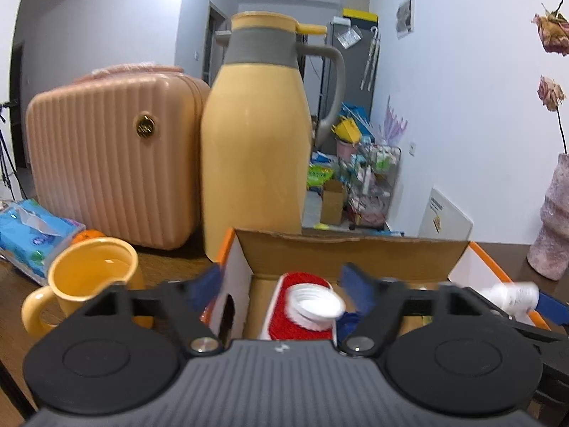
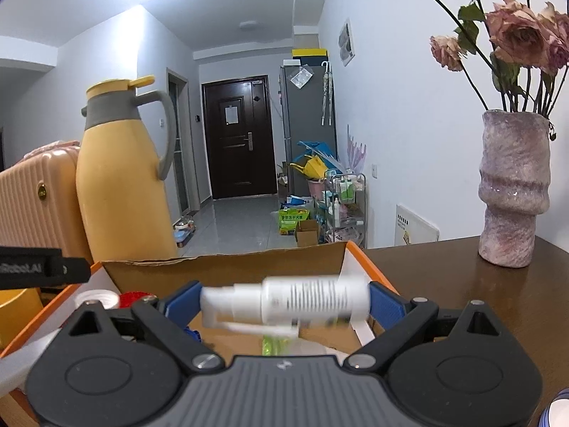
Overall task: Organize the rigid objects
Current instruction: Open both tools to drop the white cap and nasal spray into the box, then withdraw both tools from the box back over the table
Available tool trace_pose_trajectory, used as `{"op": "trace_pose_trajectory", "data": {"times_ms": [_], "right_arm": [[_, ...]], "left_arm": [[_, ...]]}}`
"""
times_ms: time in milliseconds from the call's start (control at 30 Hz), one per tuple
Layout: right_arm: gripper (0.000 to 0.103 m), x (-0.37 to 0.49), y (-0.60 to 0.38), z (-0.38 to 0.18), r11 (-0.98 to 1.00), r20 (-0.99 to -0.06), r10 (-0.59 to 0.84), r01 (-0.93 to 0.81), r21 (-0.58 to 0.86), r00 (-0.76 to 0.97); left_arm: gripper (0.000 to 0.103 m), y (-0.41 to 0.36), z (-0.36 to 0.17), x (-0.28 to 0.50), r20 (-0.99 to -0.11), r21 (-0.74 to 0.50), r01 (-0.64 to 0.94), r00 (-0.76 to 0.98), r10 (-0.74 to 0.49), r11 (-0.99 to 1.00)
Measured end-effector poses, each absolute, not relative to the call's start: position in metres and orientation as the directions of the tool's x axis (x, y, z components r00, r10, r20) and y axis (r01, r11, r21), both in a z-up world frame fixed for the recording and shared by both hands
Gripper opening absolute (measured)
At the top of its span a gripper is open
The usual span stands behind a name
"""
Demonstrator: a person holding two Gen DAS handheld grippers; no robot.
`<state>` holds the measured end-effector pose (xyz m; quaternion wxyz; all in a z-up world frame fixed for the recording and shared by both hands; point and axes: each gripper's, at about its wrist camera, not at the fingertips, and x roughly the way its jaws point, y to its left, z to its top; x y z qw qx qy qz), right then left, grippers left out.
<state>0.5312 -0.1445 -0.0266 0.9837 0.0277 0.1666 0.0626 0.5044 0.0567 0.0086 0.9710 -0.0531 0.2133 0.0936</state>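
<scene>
An open cardboard box [image 1: 352, 252] with orange edges sits on the wooden table; it also shows in the right wrist view [image 2: 227, 270]. Inside lie a red brush-like item [image 1: 284, 327] with a white ribbed cap [image 1: 316, 304] on it. My left gripper [image 1: 284, 284] is open and empty, its blue pads straddling the box's left wall. My right gripper [image 2: 284, 300] holds a blurred white spray bottle [image 2: 302, 300] crosswise between its blue pads above the box; the bottle also shows in the left wrist view [image 1: 512, 293].
A yellow thermos jug [image 1: 256, 142] and a pink ribbed case [image 1: 113, 156] stand behind the box. A yellow mug [image 1: 89, 284] and a blue tissue pack [image 1: 32, 235] lie at left. A pink vase [image 2: 512, 192] with dried roses stands at right.
</scene>
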Motion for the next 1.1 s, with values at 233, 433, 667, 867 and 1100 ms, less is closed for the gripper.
{"op": "trace_pose_trajectory", "data": {"times_ms": [233,433,667,867,1100], "right_arm": [[0.103,0.527,-0.141,-0.025,0.994,-0.321,0.110,-0.101,0.046,0.941],[0.103,0.526,-0.141,-0.024,0.994,-0.320,0.105,-0.097,0.040,0.942],[0.103,0.517,-0.144,-0.022,0.996,-0.313,0.087,-0.084,0.024,0.946],[0.103,0.500,-0.152,-0.022,0.997,-0.304,0.073,-0.074,0.008,0.950],[0.103,0.471,-0.165,-0.020,0.999,-0.283,0.050,-0.052,-0.001,0.958]], "left_arm": [[0.103,0.054,0.013,0.500,-0.396,-0.037,-0.228,0.897,0.196,0.973],[0.103,0.055,0.013,0.500,-0.403,-0.041,-0.230,0.894,0.194,0.972],[0.103,0.059,0.013,0.495,-0.402,-0.057,-0.237,0.895,0.195,0.970],[0.103,0.059,0.013,0.483,-0.386,-0.047,-0.240,0.900,0.204,0.970],[0.103,0.060,0.013,0.457,-0.366,-0.044,-0.238,0.908,0.206,0.970]]}}
